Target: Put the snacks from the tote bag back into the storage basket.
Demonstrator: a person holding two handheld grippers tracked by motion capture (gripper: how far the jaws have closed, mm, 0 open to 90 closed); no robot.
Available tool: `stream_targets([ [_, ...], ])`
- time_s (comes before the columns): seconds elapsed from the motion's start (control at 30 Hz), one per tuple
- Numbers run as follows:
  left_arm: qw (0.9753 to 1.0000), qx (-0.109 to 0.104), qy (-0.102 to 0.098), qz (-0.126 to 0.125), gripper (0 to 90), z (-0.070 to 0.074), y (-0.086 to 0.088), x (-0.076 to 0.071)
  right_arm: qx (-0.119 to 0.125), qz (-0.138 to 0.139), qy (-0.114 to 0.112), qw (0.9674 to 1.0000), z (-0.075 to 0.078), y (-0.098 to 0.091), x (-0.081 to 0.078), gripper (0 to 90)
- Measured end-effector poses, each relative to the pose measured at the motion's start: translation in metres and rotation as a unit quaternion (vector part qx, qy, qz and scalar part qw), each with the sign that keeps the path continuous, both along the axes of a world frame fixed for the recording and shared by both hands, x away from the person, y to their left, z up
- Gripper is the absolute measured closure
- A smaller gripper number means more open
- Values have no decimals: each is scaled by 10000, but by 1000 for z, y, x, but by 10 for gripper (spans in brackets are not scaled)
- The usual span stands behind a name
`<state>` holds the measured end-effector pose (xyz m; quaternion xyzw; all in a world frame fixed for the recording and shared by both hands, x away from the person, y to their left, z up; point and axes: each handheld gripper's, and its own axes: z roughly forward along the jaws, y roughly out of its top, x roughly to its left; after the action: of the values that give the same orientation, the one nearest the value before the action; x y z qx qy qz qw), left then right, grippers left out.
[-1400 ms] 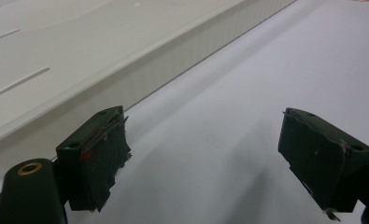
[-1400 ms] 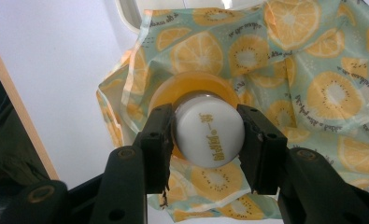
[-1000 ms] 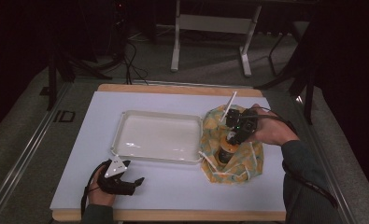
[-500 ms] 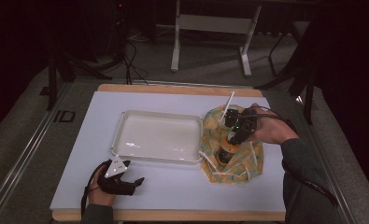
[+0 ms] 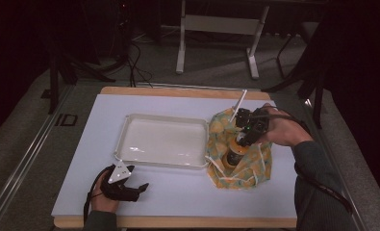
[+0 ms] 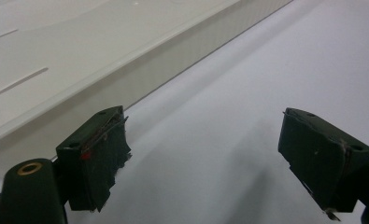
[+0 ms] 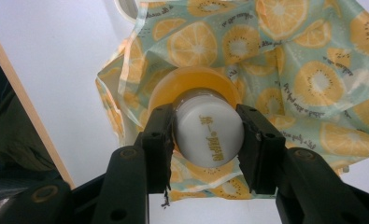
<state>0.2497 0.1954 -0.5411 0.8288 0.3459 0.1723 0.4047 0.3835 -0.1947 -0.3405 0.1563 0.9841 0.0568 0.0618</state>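
Observation:
An orange bottle (image 5: 233, 155) with a white cap (image 7: 209, 135) stands upright inside an open cloth bag (image 5: 255, 163) printed with orange and kiwi slices, at the right of the white table. My right gripper (image 5: 239, 142) comes down on it from above. In the right gripper view its black pads (image 7: 159, 140) press on both sides of the cap, so the right gripper (image 7: 206, 145) is shut on the bottle. My left gripper (image 5: 140, 191) rests on the table near the front edge, jaws wide apart with nothing between them (image 6: 203, 154).
A shallow white tray (image 5: 158, 163) with nothing in it lies mid-table, its right edge against the bag and its front wall (image 6: 140, 65) just beyond my left gripper. A white stick (image 5: 238, 103) leans up behind the bag. Dark floor and table legs lie beyond.

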Motion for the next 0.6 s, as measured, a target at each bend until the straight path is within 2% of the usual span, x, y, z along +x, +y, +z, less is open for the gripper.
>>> stream_targets([
  [0.6,10000,-2,20,-6,160,0,0,0,1,93,-73,9999,17,-1,-4,589],
])
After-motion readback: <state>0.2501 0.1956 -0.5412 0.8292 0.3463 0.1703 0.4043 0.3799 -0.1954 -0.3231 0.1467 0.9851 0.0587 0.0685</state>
